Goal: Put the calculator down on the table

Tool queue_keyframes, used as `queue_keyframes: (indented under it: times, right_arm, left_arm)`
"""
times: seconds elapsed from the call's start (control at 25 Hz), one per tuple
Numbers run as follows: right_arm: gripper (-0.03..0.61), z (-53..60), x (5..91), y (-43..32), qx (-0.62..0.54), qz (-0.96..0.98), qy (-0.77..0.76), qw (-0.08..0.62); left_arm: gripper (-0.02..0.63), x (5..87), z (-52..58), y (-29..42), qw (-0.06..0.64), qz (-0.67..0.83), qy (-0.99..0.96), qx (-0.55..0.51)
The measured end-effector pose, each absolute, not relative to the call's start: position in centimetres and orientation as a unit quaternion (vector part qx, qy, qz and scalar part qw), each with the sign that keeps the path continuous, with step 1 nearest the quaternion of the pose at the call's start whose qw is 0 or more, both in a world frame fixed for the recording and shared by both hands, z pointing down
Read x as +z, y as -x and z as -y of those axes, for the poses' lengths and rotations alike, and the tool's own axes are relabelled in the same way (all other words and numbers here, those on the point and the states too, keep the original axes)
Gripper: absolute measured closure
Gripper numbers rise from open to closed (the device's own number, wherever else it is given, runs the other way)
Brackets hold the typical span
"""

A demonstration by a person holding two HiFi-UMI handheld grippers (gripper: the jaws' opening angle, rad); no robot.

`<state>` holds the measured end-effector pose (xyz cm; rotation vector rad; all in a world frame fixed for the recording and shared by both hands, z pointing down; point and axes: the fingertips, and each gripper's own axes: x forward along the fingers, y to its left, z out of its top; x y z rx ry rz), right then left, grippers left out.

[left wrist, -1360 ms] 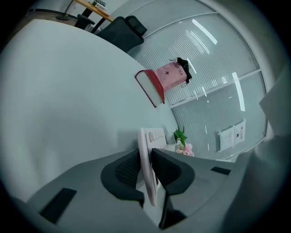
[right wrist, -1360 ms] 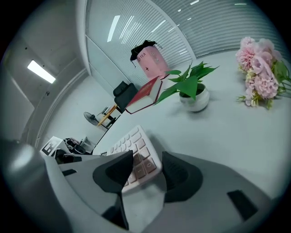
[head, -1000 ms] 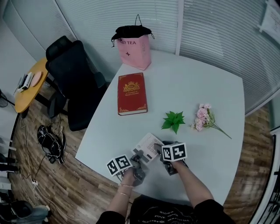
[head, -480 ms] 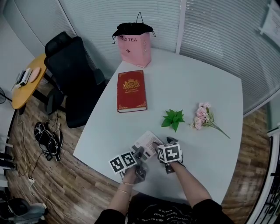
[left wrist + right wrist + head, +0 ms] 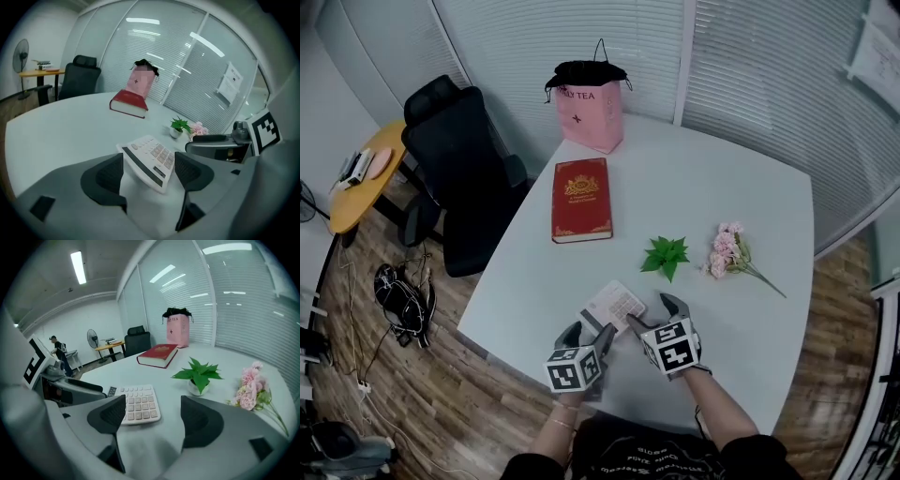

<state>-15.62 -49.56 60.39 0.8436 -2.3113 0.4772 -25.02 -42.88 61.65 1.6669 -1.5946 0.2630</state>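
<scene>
The white calculator (image 5: 612, 307) lies flat on the white table (image 5: 703, 187) near its front edge. My left gripper (image 5: 589, 336) hovers just on the near side of it with its jaws opening, and the pads touch nothing. My right gripper (image 5: 656, 314) hangs at the calculator's right end, its jaws opening too and free of it. In the left gripper view the calculator (image 5: 150, 157) shows beyond the left gripper (image 5: 149, 171), apart from both pads. In the right gripper view the calculator (image 5: 138, 404) lies ahead and left of the right gripper (image 5: 154, 413).
A red book (image 5: 581, 200) lies mid-table, with a pink bag (image 5: 591, 108) at the far edge. A small green plant (image 5: 666, 255) and pink flowers (image 5: 727, 251) sit right of the calculator. A black chair (image 5: 459, 169) stands at the table's left side.
Both grippers have let go of the calculator, opened wide and lifted off toward me, rolling as they rose. The calculator now rests on the table.
</scene>
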Motion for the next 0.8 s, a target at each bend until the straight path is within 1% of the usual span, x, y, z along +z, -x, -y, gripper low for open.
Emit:
queue_keyframes:
  times: [0.2, 0.36, 0.48, 0.8]
  right_arm:
    - [0.212, 47.4, 57.0, 13.7, 0.121, 0.898, -0.314, 0.284]
    - [0.212, 44.6, 54.3, 11.4, 0.091, 0.912, -0.311, 0.252]
    - [0.212, 42.4, 52.6, 9.9, 0.071, 0.922, -0.303, 0.231]
    - [0.212, 36.6, 51.8, 5.4, 0.042, 0.931, -0.296, 0.209]
  left_arm:
    - [0.268, 58.5, 40.4, 23.3, 0.332, 0.632, -0.692, 0.109]
    - [0.268, 56.2, 37.7, 21.4, 0.298, 0.632, -0.709, 0.093]
    - [0.268, 54.9, 35.6, 19.8, 0.269, 0.632, -0.72, 0.103]
    - [0.268, 53.9, 29.9, 14.3, 0.233, 0.628, -0.737, 0.091]
